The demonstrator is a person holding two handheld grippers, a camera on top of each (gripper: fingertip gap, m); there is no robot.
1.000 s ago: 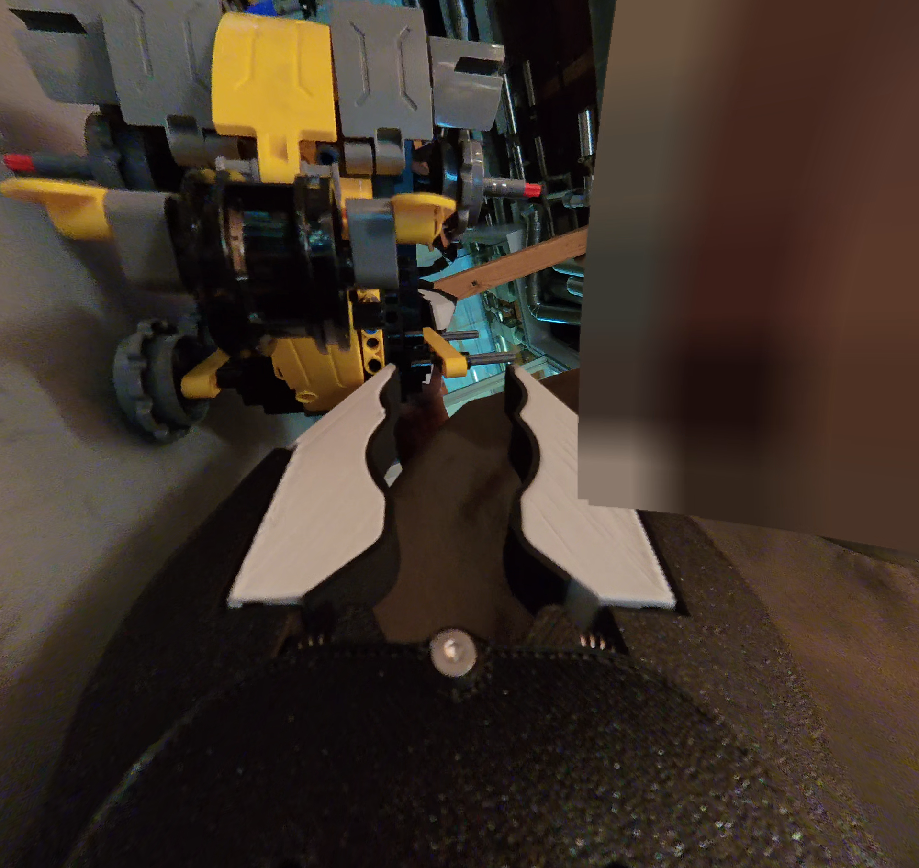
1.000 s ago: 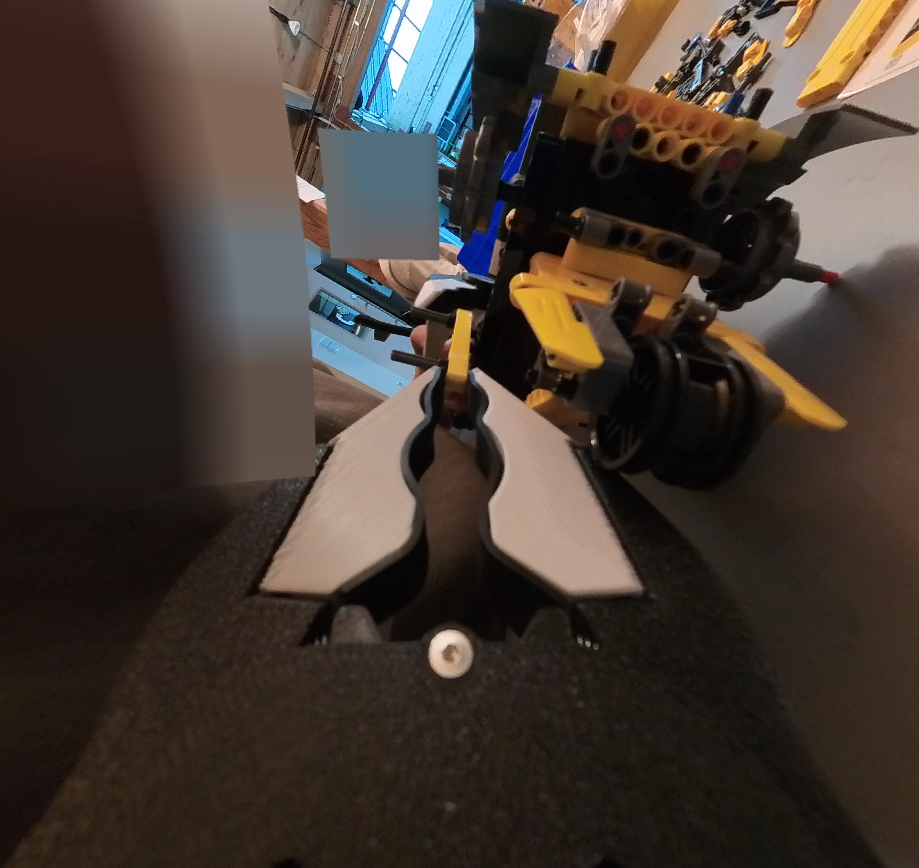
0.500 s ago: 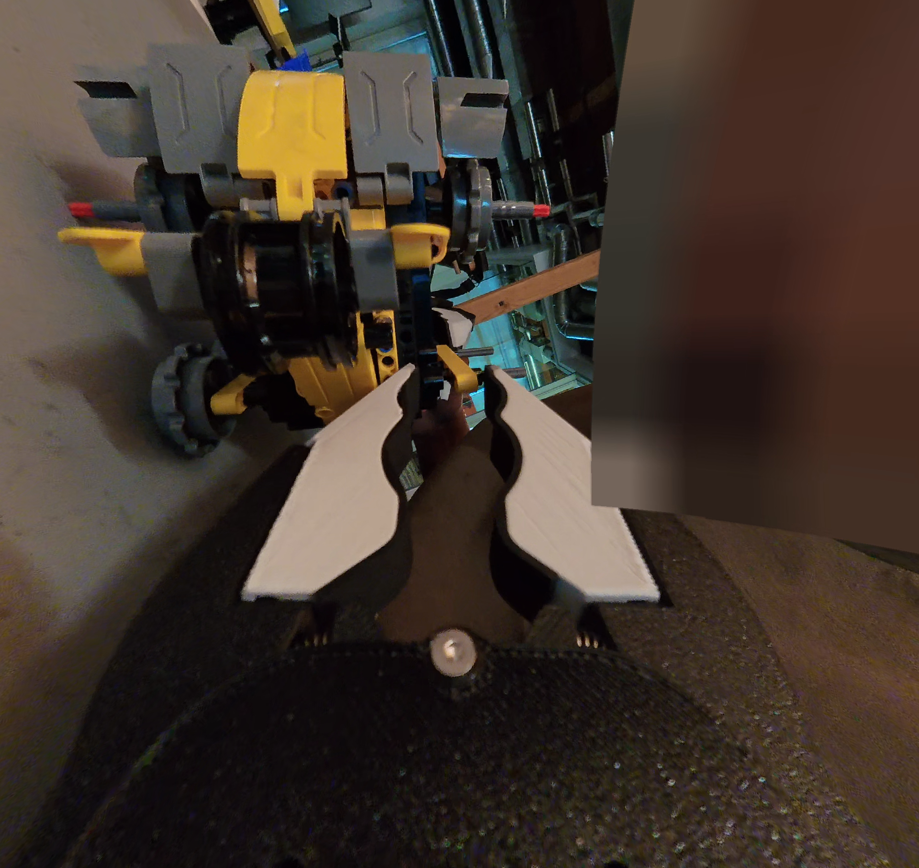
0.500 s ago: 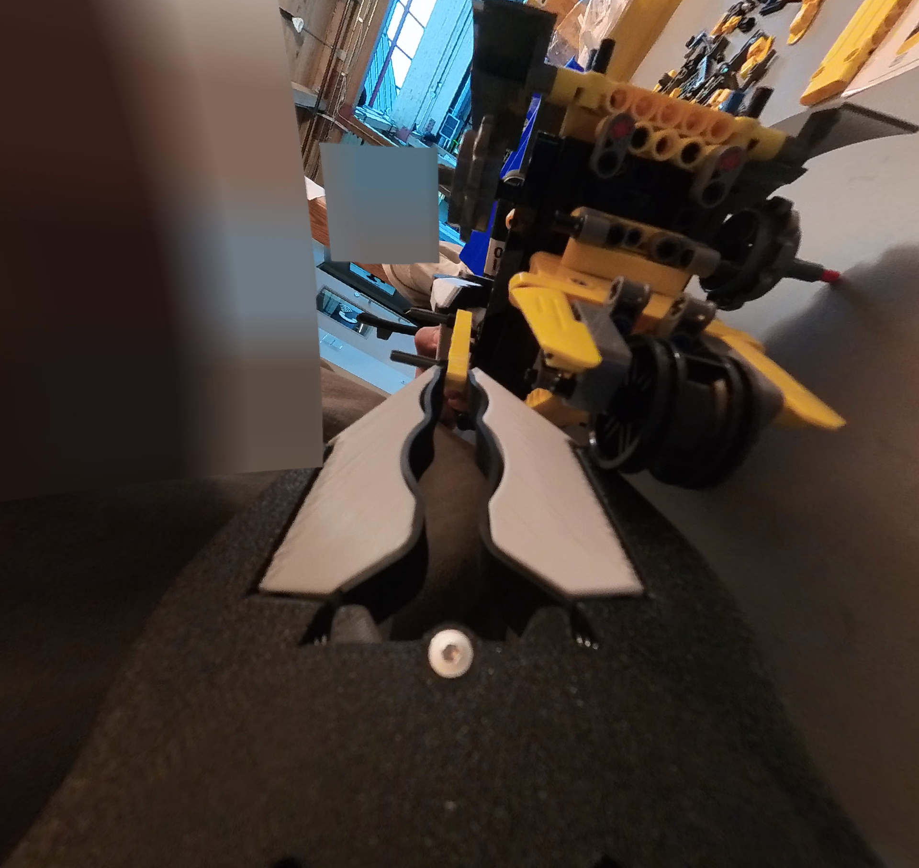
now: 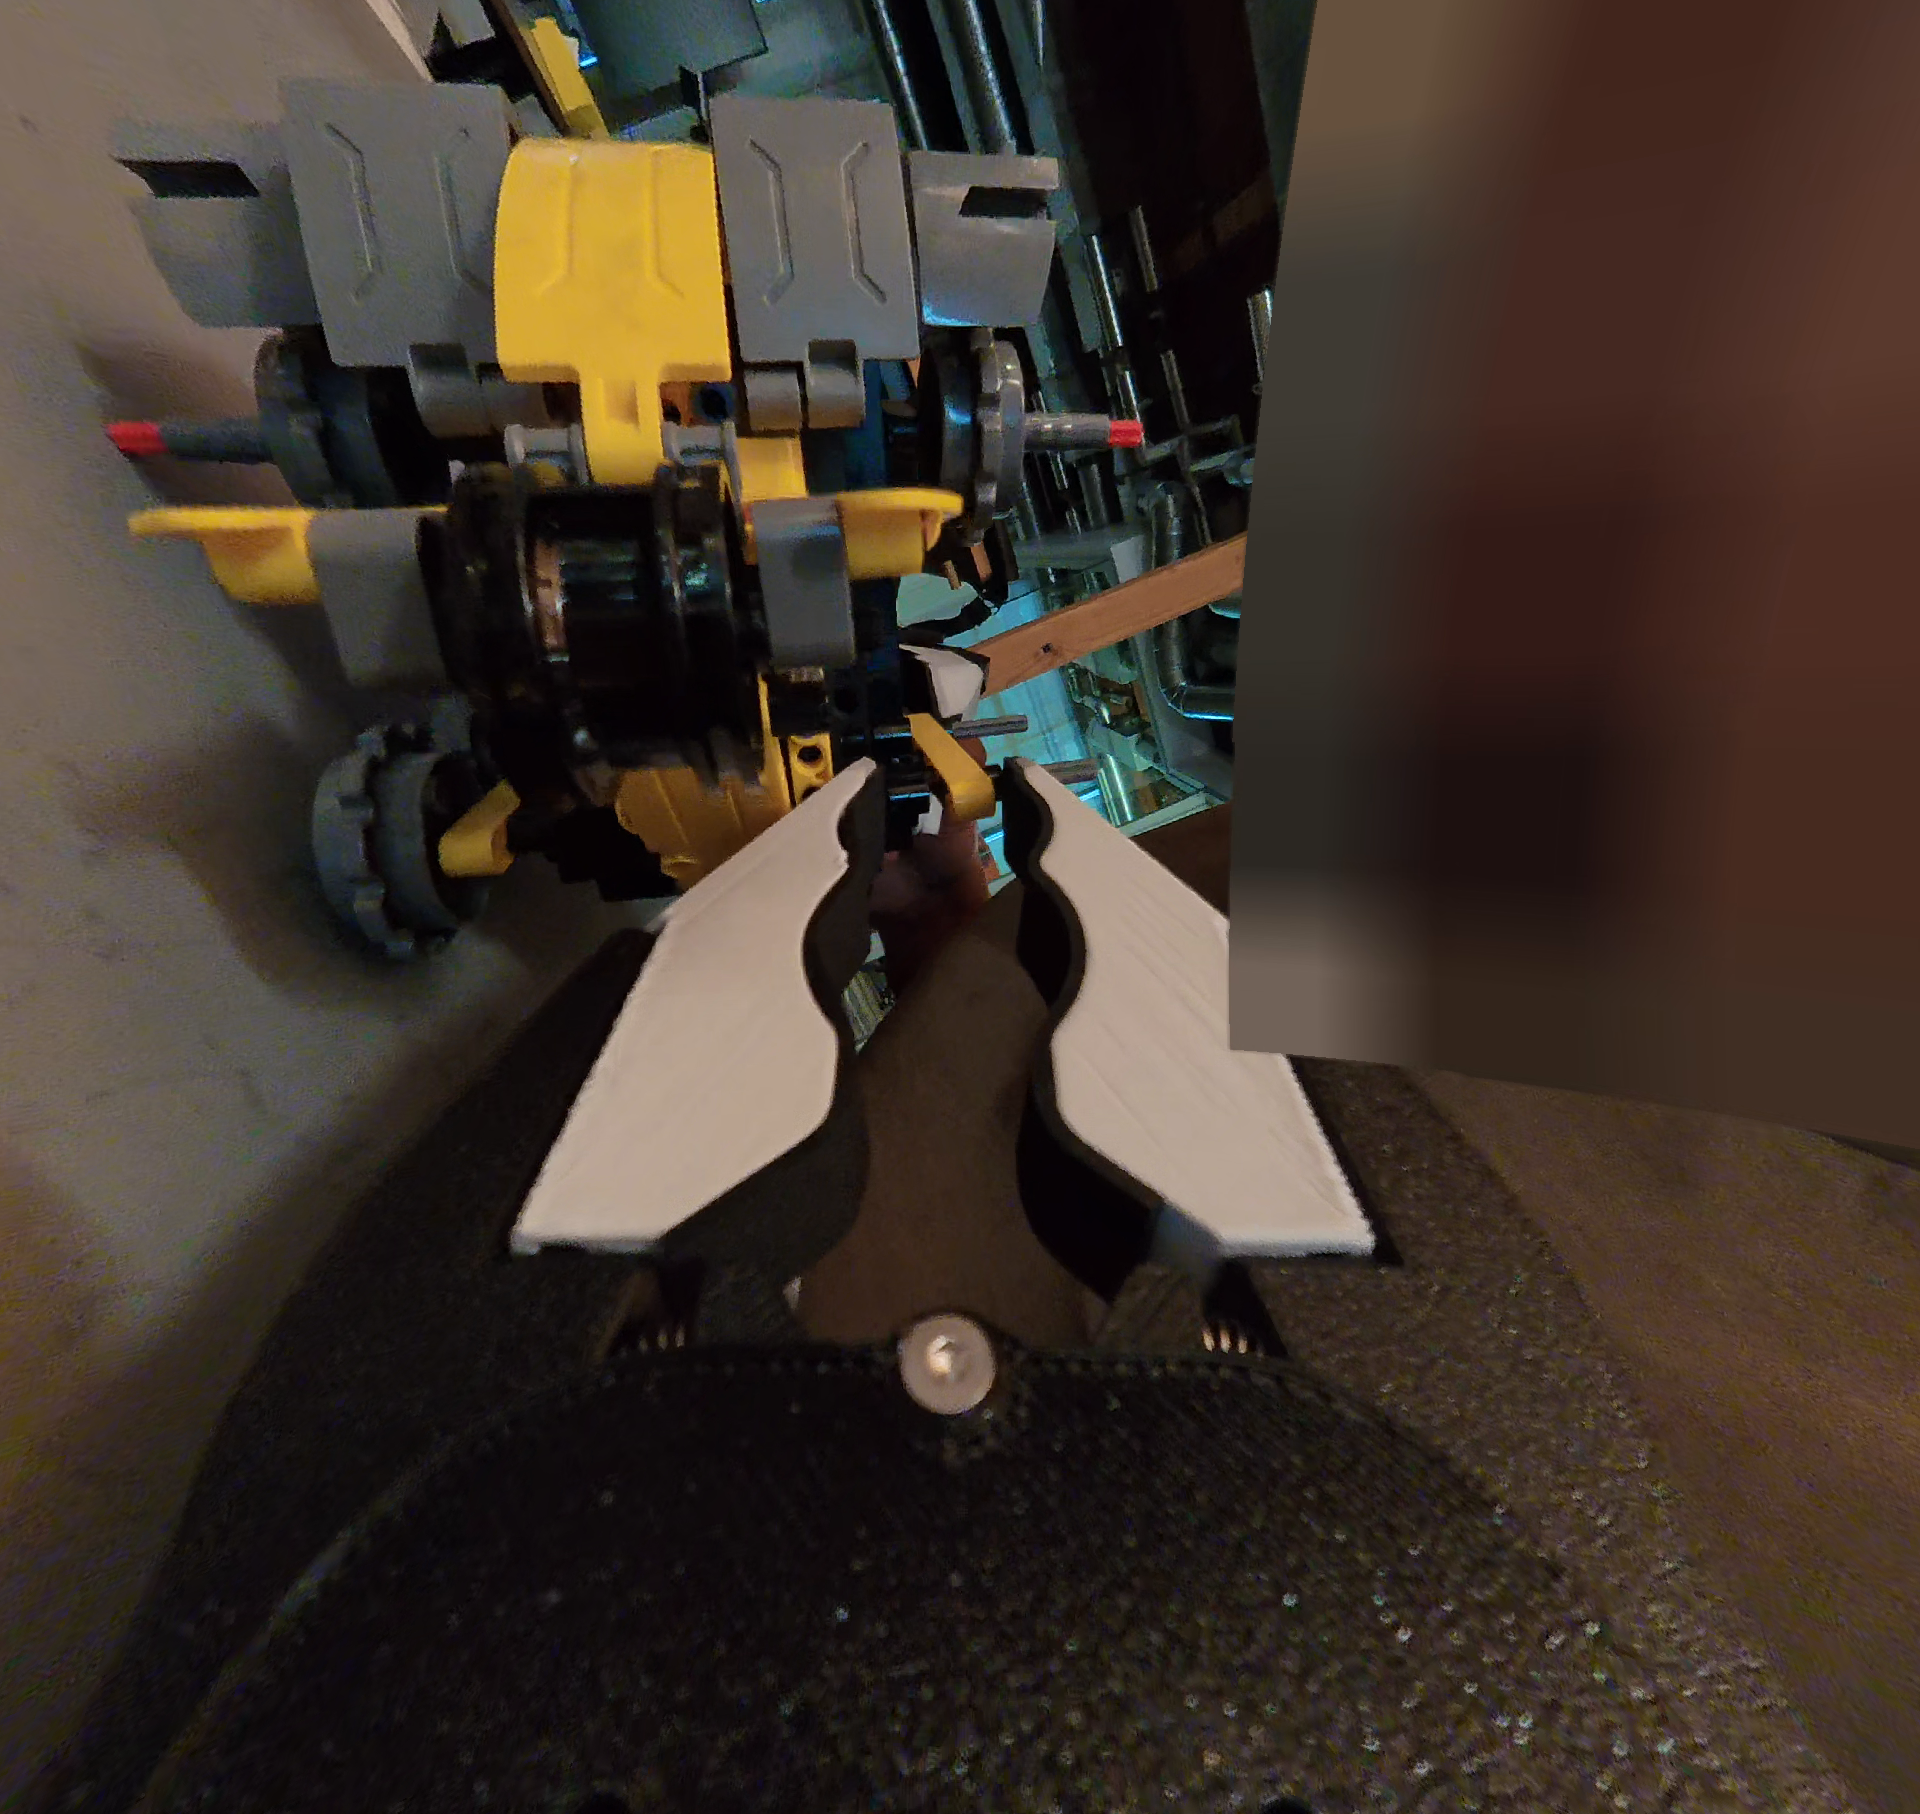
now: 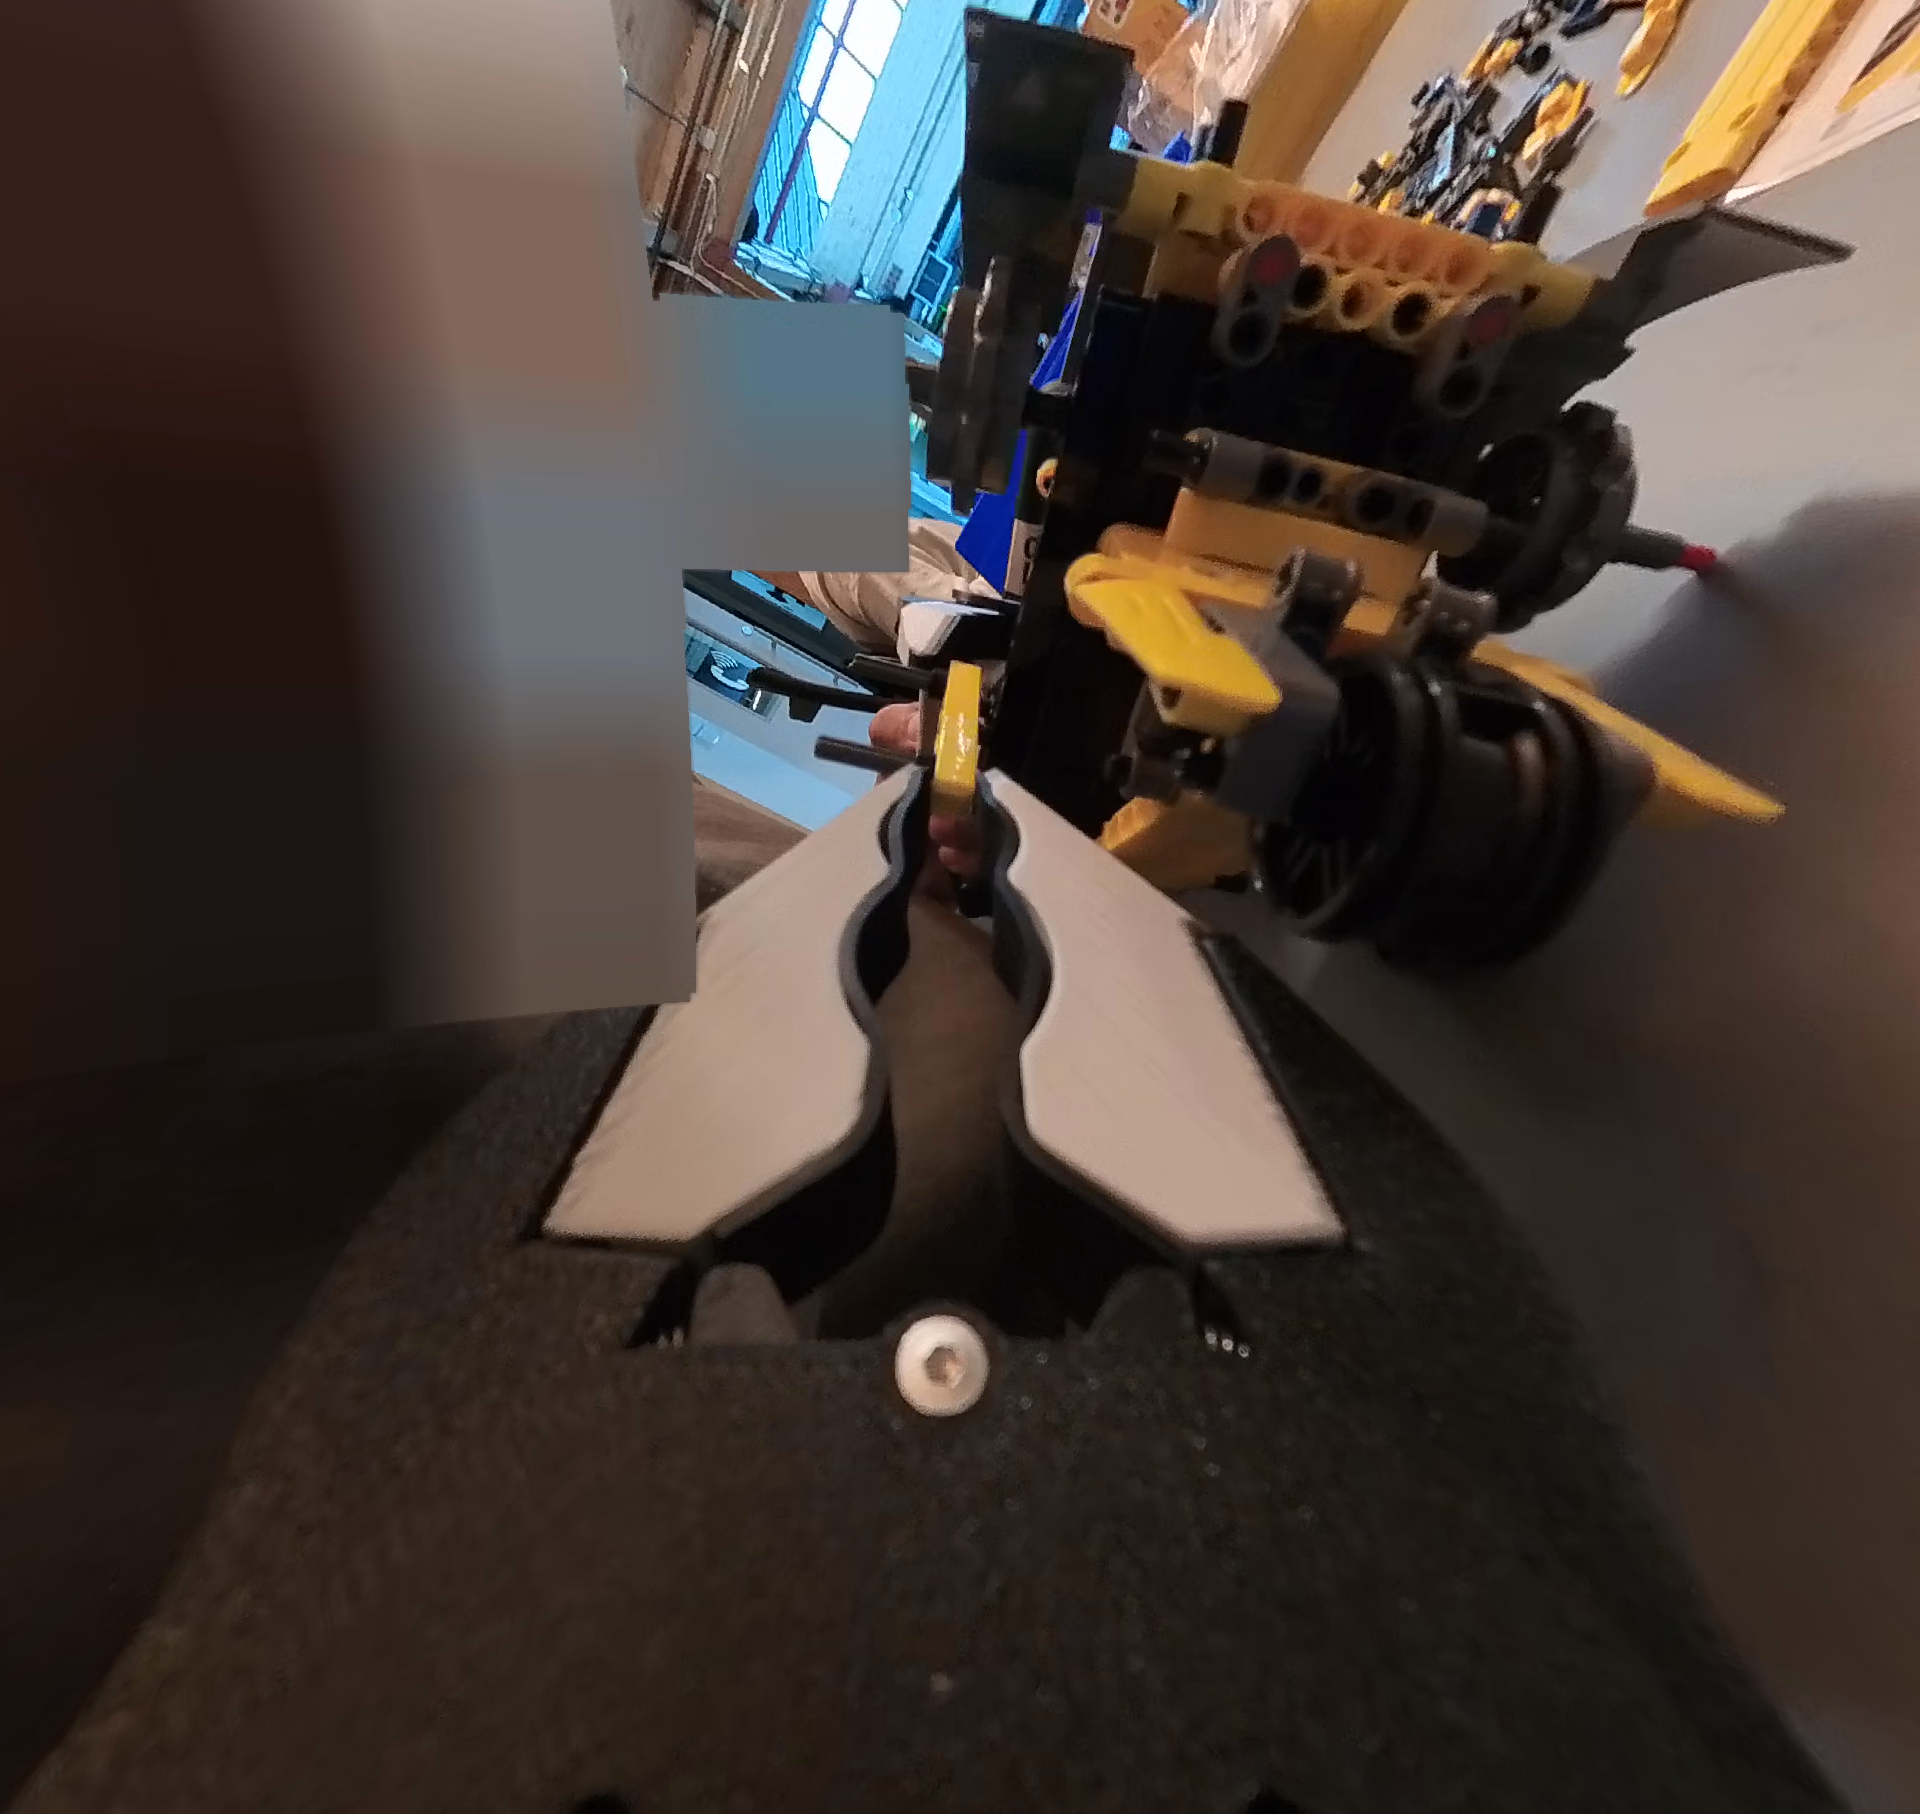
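The model (image 5: 623,538), a yellow, grey and black brick-built vehicle, lies tipped on the grey counter (image 5: 135,933), its wheel (image 5: 613,611) facing the left wrist camera. That pose appears to put its end within reach of both tools. At that end is a small yellow piece (image 5: 951,772) with dark pins sticking out.

The left gripper (image 5: 940,788) sits at this piece, fingers (image 5: 748,985) a little apart on either side of it. Whether they touch it cannot be told. Compared with a second ago the fingers are much closer together and nearer the model.

In the right wrist view the right gripper (image 6: 954,793) is clamped on the yellow piece (image 6: 956,736), edge-on between the fingertips, which looks like a steadying hold against the model (image 6: 1299,559). This grip matches the earlier frames; nothing there has shifted. Farther right, loose yellow and black parts (image 6: 1475,143) lie spread on the counter (image 6: 1766,933), well apart from the model.
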